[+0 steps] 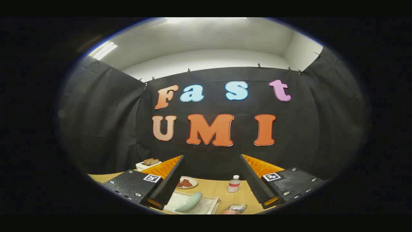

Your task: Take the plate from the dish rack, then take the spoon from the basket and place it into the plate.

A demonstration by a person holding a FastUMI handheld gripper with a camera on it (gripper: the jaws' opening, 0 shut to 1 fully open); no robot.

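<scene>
My gripper (211, 157) is open, its fingers spread wide with nothing between them, and it is held well above the wooden table (222, 190). Below and between the fingers lies a white dish rack (206, 204) with a pale green curved piece (190, 201) in it, which looks like the plate seen edge-on. A small shiny container (237, 207), perhaps the basket, sits just right of the rack, low in the view. I cannot make out the spoon.
Farther back on the table are a round dish (186, 182) with red-brown pieces and a small white-capped bottle (234, 184). A white tray (146, 163) holding brown items stands behind the left finger. Black cloth walls close the booth.
</scene>
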